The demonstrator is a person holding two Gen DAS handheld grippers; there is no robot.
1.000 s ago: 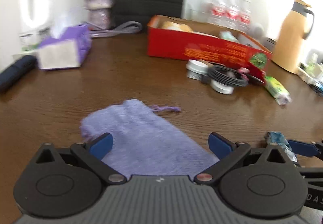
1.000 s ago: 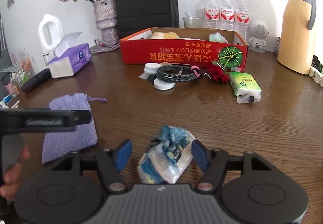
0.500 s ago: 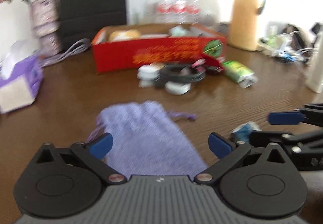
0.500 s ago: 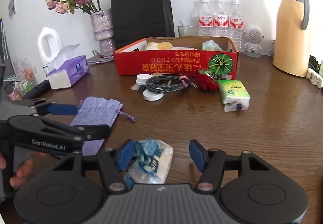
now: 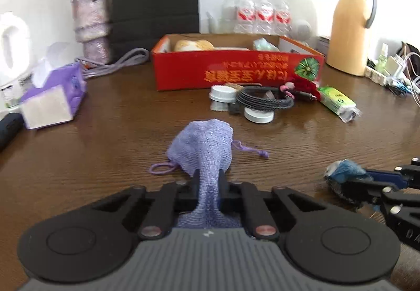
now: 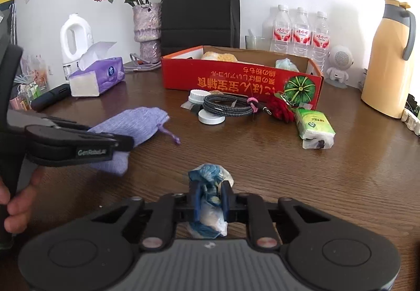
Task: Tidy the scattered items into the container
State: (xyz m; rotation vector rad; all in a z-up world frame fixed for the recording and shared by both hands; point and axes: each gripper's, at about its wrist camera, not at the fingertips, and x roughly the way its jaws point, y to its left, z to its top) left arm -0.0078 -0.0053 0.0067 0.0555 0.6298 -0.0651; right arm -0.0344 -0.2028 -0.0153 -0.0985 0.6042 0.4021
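1. The dark brown wood-grain surface (image 6: pixel 302 172) carries everything; your target, the open red cardboard box (image 6: pixel 236 81) with a green pumpkin print, sits at its far side and already has a few things inside.
2. Just in front of the box lie loose items not yet tidied: a coiled black braided cable (image 6: pixel 227 108), white round lids (image 6: pixel 211 117) and a green tissue packet (image 6: pixel 315 124).
3. Your left tool (image 5: pixel 208 187) is clamped on the lilac woven drawstring pouch (image 5: pixel 203 145), bunching the cloth; its far end rests on the surface.
4. Your right tool (image 6: pixel 210 200) is pinched tight on the crumpled blue-and-clear plastic wrapper (image 6: pixel 210 172).
5. You are at the pick-up step. Next, lift both clear, carry them over the cable pile, and release inside the box walls.
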